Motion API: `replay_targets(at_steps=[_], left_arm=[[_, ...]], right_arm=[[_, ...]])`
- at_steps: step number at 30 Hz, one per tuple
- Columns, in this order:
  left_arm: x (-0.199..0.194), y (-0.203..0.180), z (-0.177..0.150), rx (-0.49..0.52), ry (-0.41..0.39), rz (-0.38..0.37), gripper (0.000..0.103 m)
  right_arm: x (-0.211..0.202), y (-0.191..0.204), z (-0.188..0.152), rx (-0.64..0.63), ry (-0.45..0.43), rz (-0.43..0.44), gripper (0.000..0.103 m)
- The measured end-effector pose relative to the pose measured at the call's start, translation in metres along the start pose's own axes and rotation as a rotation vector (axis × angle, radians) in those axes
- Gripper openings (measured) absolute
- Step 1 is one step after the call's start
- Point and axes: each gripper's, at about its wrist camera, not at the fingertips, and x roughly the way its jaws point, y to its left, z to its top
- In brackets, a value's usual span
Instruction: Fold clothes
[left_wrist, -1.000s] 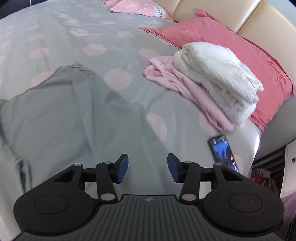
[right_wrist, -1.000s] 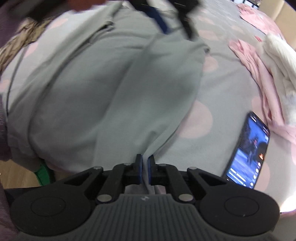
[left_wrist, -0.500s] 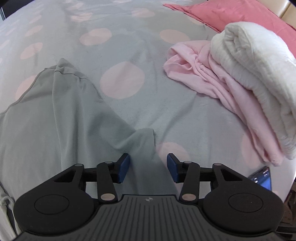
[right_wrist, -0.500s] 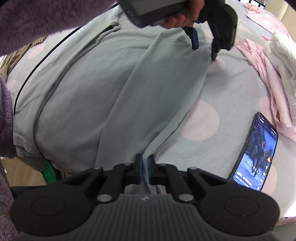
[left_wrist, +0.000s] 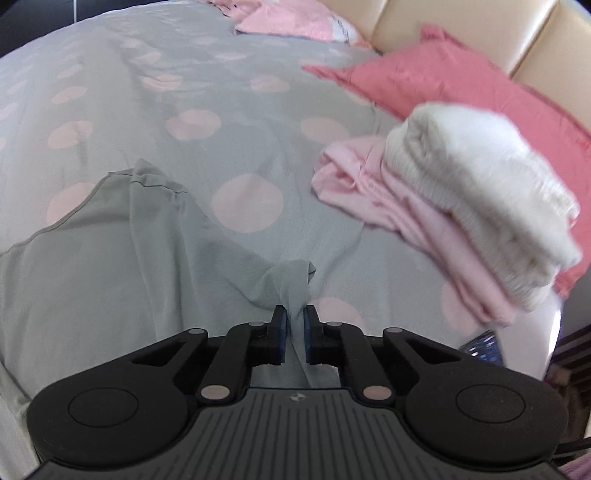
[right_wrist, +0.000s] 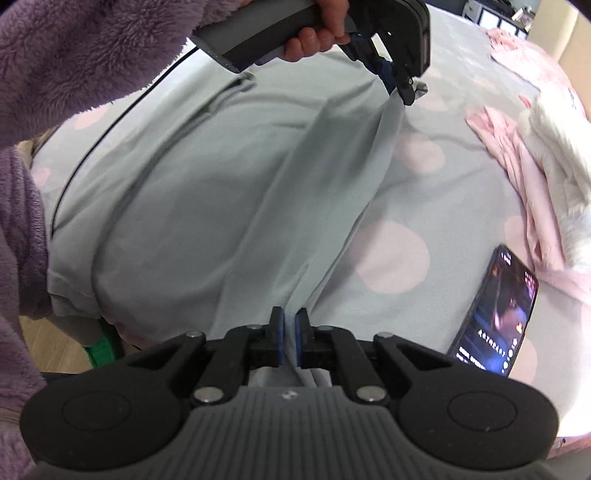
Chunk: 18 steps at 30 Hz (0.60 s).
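Grey garment (left_wrist: 110, 266) spread on spotted bed (left_wrist: 243, 110). L gripper (left_wrist: 294, 318) fingers just closed on its bunched far corner; R gripper (right_wrist: 290, 320) fingers clamped on near edge. Pink+white folded pile (left_wrist: 461, 206) further right, phone (right_wrist: 498, 310) beside.

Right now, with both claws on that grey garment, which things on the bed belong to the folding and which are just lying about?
In the job:
- grey garment, pinched at two spots
- left claw, just closed on its far corner
- right claw, shut on its near edge

Lying about:
- phone, screen lit
- pink garment under a white folded bundle
- red pillow
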Motion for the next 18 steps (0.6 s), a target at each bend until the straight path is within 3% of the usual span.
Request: replay_targets(at_steps=[9,18], left_arm=[[-0.055,0.068,-0.026,-0.190,-0.103,-0.093,0.006],[-0.044,0.126,-0.060,-0.311,-0.114,-0.128,0.006]], right_arm=[[-0.004,0.034,0.014,-0.054,-0.014,0.083,0.007],[0.013,0.065,0.027,-0.063,0.041,0.140,0.007]])
